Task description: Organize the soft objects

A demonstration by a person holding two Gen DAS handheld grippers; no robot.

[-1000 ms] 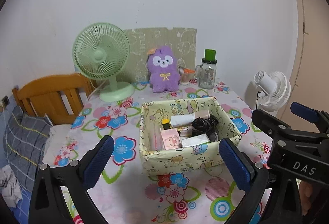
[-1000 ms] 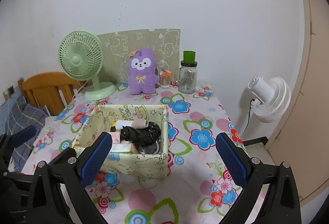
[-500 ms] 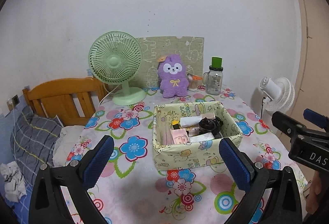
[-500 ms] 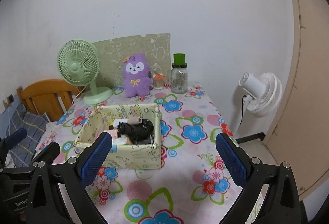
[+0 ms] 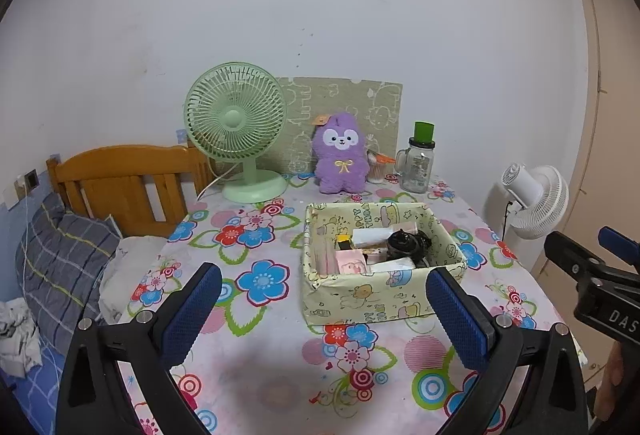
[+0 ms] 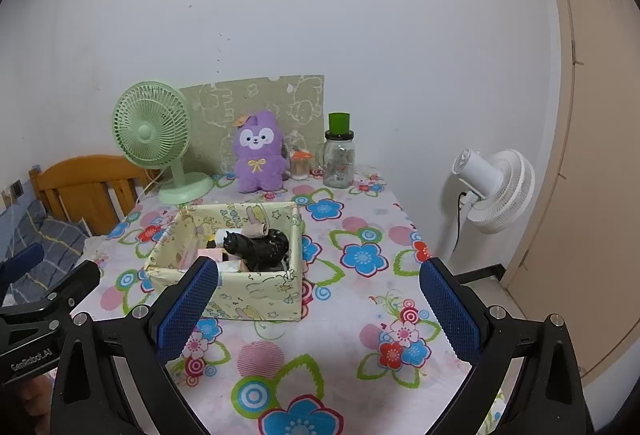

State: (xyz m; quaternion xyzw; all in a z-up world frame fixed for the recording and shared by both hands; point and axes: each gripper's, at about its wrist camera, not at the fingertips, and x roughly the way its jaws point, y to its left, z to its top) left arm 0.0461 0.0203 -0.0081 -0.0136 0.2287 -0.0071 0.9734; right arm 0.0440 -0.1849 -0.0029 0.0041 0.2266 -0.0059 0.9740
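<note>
plush (image 5: 341, 155) upper centre, against board | likely light, squashy, non-slip; pinch at body | left tongs (image 5: 320, 309) released, empty | right tongs (image 6: 316, 305) released, empty

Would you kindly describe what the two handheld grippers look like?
Both the left gripper and the right gripper have matte black angular frames with silver screws, and each finger carries a blue, cross-hatched pad. White lettering marks their bodies: "DAS" on the right one, seen from the left camera. No cables or sleeves show.
</note>
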